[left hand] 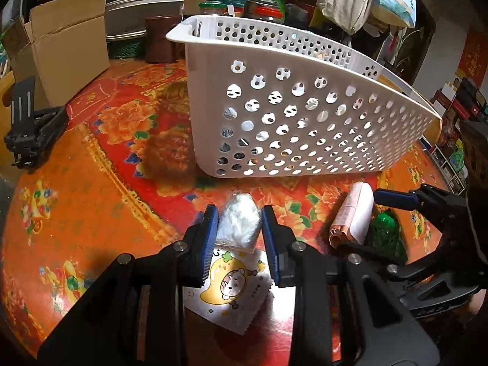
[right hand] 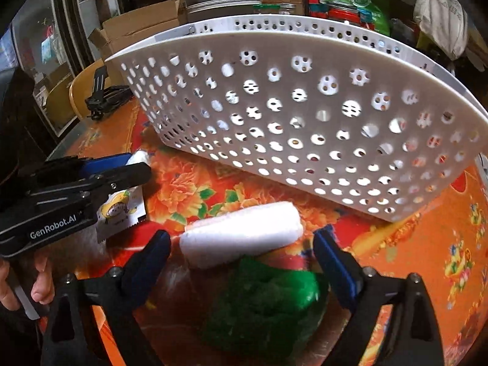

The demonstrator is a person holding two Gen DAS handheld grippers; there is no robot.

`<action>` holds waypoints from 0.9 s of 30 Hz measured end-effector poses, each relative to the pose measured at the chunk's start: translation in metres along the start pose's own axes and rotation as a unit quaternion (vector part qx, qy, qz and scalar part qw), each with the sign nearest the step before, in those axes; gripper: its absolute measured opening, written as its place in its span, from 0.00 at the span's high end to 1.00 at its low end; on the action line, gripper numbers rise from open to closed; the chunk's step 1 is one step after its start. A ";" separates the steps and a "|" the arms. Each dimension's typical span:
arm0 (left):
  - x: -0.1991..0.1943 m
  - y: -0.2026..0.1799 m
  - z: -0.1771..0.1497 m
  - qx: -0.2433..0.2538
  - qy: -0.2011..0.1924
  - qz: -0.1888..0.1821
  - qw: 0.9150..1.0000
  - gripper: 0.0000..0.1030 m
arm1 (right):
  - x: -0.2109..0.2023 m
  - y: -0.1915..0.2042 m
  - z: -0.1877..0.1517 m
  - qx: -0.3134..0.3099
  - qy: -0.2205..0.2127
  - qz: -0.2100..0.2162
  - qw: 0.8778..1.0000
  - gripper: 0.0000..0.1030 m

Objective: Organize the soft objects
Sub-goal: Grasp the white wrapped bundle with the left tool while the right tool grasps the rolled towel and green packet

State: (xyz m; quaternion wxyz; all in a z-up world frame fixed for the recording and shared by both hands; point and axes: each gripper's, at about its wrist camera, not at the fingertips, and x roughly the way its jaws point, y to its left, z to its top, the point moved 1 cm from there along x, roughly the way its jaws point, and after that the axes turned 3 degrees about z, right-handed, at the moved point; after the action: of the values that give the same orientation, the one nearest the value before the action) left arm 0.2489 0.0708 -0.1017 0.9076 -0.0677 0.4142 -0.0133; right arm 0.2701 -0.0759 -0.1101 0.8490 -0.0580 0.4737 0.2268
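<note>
Right now my left tool (left hand: 239, 222) brackets the clear bag of white fluff (left hand: 239, 221), its blue pads (left hand: 210, 238) one on each side of the bag; they look to be just touching the plastic, though I cannot tell whether they truly press it. The bag lies straight ahead of that tool, its long axis running away from me toward the white perforated basket (left hand: 305, 116), which stands just beyond it toward the far edge of the worktop (left hand: 106, 183). So I judge the coming move to be a close, a lift and a short carry forward over the basket's near wall. Under the bag's near end lies a printed cloth with a mango cartoon (left hand: 231, 286), partly covered by the tool.

My right tool (right hand: 241, 256) is spread wide and grips nothing. Ahead of it the white and pink roll (right hand: 241, 233) lies crosswise, long axis from one finger toward the other, so the pads would meet its ends and not its flanks unless I turn my wrist. It sits just beside the left tool's bag, on its right, and the right tool is plainly the nearer one to it. A green crinkled bundle (right hand: 268, 302) rests against the roll on my side, blurred in the right wrist view; I cannot tell what it is. What the basket holds is hidden behind its wall
</note>
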 end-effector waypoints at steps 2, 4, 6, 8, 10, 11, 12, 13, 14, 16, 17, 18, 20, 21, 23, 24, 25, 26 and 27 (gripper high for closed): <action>0.000 0.000 0.000 0.001 0.000 -0.001 1.000 0.74 | 0.002 0.002 -0.001 -0.004 -0.001 -0.005 1.000 0.21; 0.001 -0.001 0.000 0.002 0.000 -0.001 1.000 0.74 | 0.002 0.003 0.000 -0.003 -0.009 -0.005 1.000 0.25; 0.001 -0.001 0.000 0.003 0.002 -0.001 1.000 0.74 | 0.004 0.003 0.000 -0.001 -0.011 0.000 1.000 0.25; 0.002 -0.001 -0.001 0.004 0.003 -0.001 1.000 0.74 | 0.003 0.003 -0.001 -0.008 -0.014 -0.001 1.000 0.25; 0.003 -0.002 -0.001 0.005 0.005 -0.001 1.000 0.74 | 0.003 0.005 -0.003 -0.015 -0.015 -0.005 1.000 0.27; 0.004 -0.002 -0.001 0.006 0.005 -0.001 1.000 0.74 | 0.003 0.005 -0.003 -0.015 -0.016 -0.003 1.000 0.27; 0.004 -0.002 -0.001 0.007 0.005 -0.001 1.000 0.74 | 0.003 0.005 -0.003 -0.013 -0.017 0.000 1.000 0.29; 0.004 -0.002 -0.001 0.007 0.006 0.000 1.000 0.74 | 0.002 0.004 -0.002 -0.010 -0.018 0.005 1.000 0.29; 0.005 -0.002 -0.001 0.007 0.006 0.000 1.000 0.74 | 0.002 0.003 -0.002 -0.009 -0.019 0.006 1.000 0.30; 0.005 -0.002 -0.001 0.007 0.007 0.000 1.000 0.74 | 0.001 0.002 -0.003 -0.009 -0.019 0.007 1.000 0.31; 0.005 -0.002 -0.001 0.007 0.007 0.001 1.000 0.74 | 0.001 0.002 -0.003 -0.009 -0.020 0.007 1.000 0.31; 0.005 -0.002 -0.001 0.007 0.007 0.001 1.000 0.74 | 0.001 0.002 -0.003 -0.009 -0.020 0.008 1.000 0.31; 0.006 -0.001 -0.001 0.006 0.007 0.000 1.000 0.74 | 0.000 0.001 -0.003 -0.008 -0.021 0.010 1.000 0.32; 0.006 -0.001 -0.001 0.006 0.007 0.000 1.000 0.74 | 0.000 0.001 -0.003 -0.007 -0.021 0.011 1.000 0.32; 0.006 -0.001 -0.002 0.005 0.006 -0.001 1.000 0.74 | -0.002 -0.001 -0.004 -0.006 -0.023 0.012 1.000 0.32; 0.005 -0.001 -0.002 0.005 0.005 -0.001 1.000 0.74 | -0.003 -0.001 -0.005 -0.006 -0.026 0.012 1.000 0.32; 0.005 -0.001 -0.002 0.005 0.003 -0.002 1.000 0.74 | -0.004 0.000 -0.005 -0.007 -0.029 0.011 1.000 0.32; 0.004 -0.001 -0.002 0.006 0.002 -0.003 1.000 0.74 | -0.007 0.000 -0.005 -0.007 -0.034 0.008 0.999 0.32; 0.003 -0.001 -0.002 0.006 0.000 -0.003 1.000 0.74 | -0.009 -0.001 -0.006 -0.008 -0.040 0.009 0.999 0.33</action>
State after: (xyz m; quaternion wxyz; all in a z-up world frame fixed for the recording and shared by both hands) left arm 0.2494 0.0697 -0.1048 0.9079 -0.0634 0.4140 -0.0190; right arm 0.2617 -0.0815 -0.1055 0.8648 -0.0510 0.4379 0.2403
